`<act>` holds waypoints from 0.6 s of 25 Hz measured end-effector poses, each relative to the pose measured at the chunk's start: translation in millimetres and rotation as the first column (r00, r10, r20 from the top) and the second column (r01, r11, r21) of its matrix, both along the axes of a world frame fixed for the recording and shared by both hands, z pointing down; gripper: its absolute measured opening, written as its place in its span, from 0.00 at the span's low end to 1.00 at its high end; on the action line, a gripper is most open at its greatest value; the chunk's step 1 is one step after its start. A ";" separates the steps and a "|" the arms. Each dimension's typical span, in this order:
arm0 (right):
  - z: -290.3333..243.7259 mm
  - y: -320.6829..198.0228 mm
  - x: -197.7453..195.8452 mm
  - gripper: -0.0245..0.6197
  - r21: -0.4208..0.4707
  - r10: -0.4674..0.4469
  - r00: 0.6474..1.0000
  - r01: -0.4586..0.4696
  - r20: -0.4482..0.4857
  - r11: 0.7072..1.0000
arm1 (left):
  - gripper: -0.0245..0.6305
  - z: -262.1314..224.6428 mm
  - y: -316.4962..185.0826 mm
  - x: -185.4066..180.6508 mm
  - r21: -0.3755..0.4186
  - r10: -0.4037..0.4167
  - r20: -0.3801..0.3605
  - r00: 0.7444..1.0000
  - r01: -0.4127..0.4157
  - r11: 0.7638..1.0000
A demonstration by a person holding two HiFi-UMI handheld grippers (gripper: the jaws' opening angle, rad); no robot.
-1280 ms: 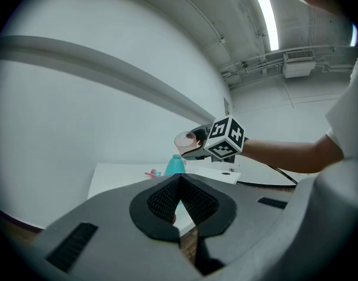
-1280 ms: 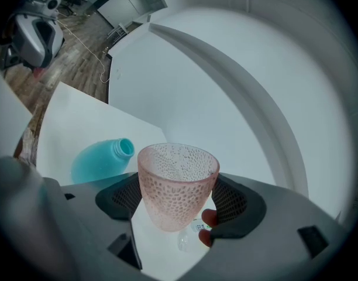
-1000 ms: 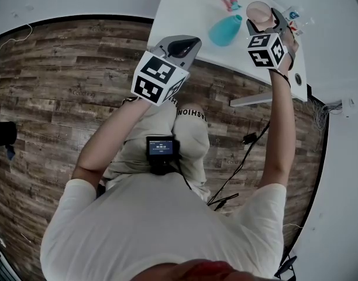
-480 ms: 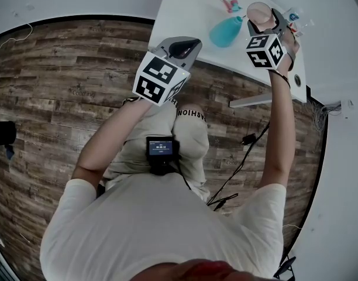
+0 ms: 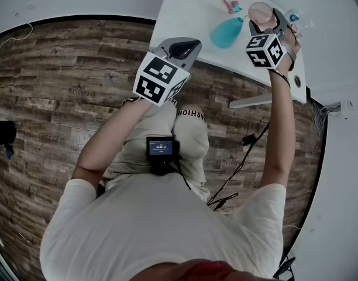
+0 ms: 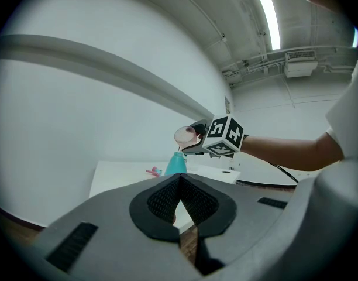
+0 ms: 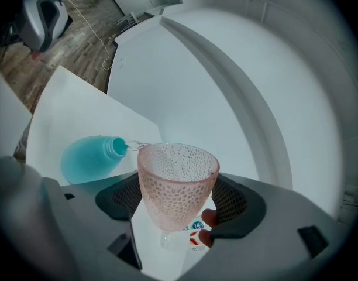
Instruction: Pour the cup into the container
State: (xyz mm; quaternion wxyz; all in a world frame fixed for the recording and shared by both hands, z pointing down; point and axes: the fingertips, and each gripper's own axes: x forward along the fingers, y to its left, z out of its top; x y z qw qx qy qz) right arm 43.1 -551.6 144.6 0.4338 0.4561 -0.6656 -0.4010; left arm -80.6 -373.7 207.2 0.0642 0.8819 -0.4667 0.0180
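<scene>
2 in play: right hand-held gripper clamps the pink cup, tipped over the teal bottle on the tabletop; left hand-held gripper closed, empty, at its near edge.

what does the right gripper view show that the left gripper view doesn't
Only the right gripper view: the right gripper shut on the pink cup, seen close, its rim tipped toward the mouth of the teal container, with what looks like a thin clear stream between them. Only the left gripper view: the left gripper, its jaws shut on nothing, the right gripper's marker cube seen from the side, and a ceiling light. Both: the cup, the container and the white table.
</scene>
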 end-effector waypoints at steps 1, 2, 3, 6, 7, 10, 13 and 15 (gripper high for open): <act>-0.7 -0.2 0.6 0.61 0.005 0.003 1.000 -0.002 -0.004 1.000 | 0.05 0.0 0.1 -0.4 0.000 -0.001 0.000 1.000 0.001 1.000; -1.4 -0.2 0.9 0.61 0.009 0.004 1.000 -0.004 -0.008 1.000 | 0.05 0.0 0.2 -0.9 0.000 -0.001 0.000 1.000 0.001 1.000; -2.1 0.1 1.1 0.61 0.014 0.005 1.000 -0.005 -0.012 1.000 | 0.05 0.1 0.5 -1.3 0.000 -0.002 0.000 1.000 0.002 1.000; -3.8 1.3 1.4 0.61 0.024 0.005 1.000 -0.004 -0.025 1.000 | 0.05 0.3 1.5 -1.6 -0.001 -0.002 -0.001 1.000 0.002 1.000; -4.5 1.2 1.6 0.61 0.028 0.006 1.000 -0.005 -0.030 1.000 | 0.05 0.3 1.4 -1.6 -0.002 -0.002 -0.001 1.000 0.002 1.000; -6.5 0.5 2.0 0.61 0.040 0.009 0.999 -0.008 -0.043 0.999 | 0.05 0.2 1.1 -1.7 -0.003 -0.001 -0.001 1.000 0.001 1.000; -8.9 0.1 1.8 0.61 0.053 0.011 0.999 -0.008 -0.051 0.999 | 0.05 0.6 1.0 -1.8 -0.005 0.000 -0.001 1.000 0.000 1.000; -10.0 0.0 1.8 0.61 0.058 0.012 0.998 -0.009 -0.055 0.998 | 0.05 0.9 1.3 -1.8 -0.006 0.001 -0.001 1.000 -0.001 1.000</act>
